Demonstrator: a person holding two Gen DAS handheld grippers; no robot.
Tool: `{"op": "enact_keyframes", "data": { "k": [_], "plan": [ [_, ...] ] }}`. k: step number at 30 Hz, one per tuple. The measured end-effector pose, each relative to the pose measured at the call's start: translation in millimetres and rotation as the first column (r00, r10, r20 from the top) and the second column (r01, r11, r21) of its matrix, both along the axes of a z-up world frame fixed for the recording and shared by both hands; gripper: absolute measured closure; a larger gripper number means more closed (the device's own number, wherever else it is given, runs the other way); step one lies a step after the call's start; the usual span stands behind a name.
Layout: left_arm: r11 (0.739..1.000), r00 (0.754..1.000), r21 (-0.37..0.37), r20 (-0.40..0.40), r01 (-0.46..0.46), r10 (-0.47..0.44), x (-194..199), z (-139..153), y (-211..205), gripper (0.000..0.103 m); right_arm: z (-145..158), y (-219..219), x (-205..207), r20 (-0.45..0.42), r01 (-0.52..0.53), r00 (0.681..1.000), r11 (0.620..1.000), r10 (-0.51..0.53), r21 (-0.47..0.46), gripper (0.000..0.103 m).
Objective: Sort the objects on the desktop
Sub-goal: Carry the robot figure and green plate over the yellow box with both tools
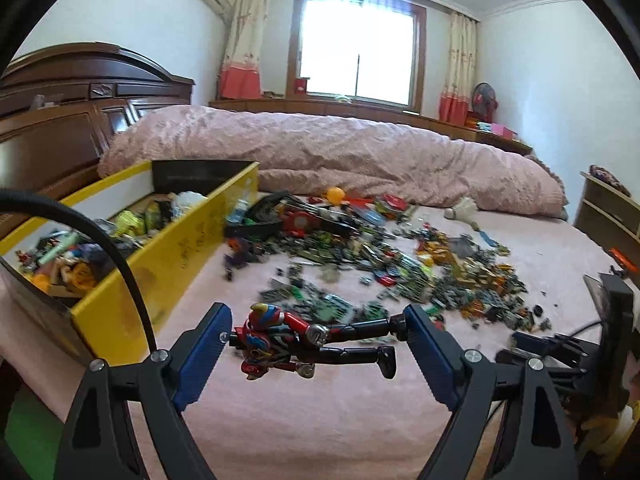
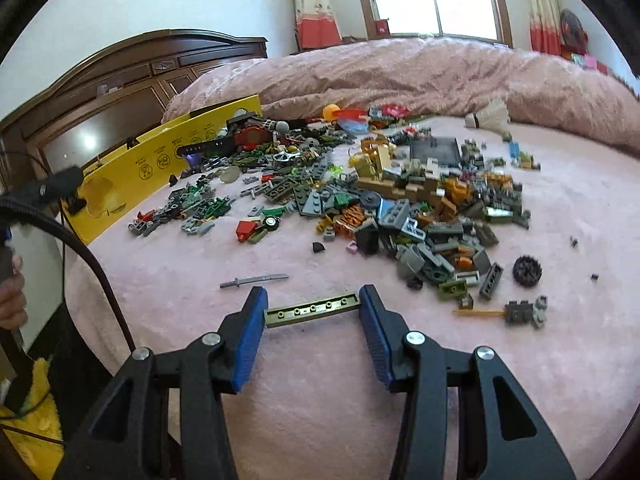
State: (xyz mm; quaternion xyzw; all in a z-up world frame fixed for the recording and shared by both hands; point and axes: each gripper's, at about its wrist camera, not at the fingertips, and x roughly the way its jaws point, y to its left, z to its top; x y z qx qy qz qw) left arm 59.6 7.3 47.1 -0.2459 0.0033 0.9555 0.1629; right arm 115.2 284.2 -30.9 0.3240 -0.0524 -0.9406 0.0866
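Note:
My left gripper point(image 1: 316, 338) is shut on a red, blue and black action figure point(image 1: 308, 338), held lengthwise between the blue pads above the pink bedsheet. A long yellow box point(image 1: 168, 256) full of toys lies to its left. My right gripper point(image 2: 313, 309) is shut on a long olive-green studded plate point(image 2: 312, 309), its ends pressed against both pads, just above the sheet. A big pile of building bricks point(image 2: 420, 200) spreads over the bed beyond it, and the same pile point(image 1: 400, 256) shows in the left wrist view.
A grey toy sword point(image 2: 254, 281) lies left of the right gripper; a black gear wheel point(image 2: 527, 271) and a grey piece on a yellow stick point(image 2: 516, 312) lie to its right. A shuttlecock point(image 2: 490, 117) rests by the rolled pink quilt point(image 1: 340, 152). A black cable point(image 1: 120, 264) curves past the box.

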Motion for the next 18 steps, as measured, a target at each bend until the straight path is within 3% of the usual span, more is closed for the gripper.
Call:
{"op": "enact_keyframes", "data": {
  "k": [9,18],
  "plan": [
    [0.992,0.992,-0.003,-0.009,-0.125,0.125,-18.0,21.4,-27.5,0.014,0.1,-13.3,5.3,-0.024,-0.021,0.999,0.998,0.022,0.065,0.055],
    [0.978,0.979,0.035,0.002,-0.205,0.205,-44.5,37.2,-61.1,0.014,2.7,-23.7,7.6,-0.013,0.018,1.000,0.999,-0.017,0.033,0.055]
  ]
}}
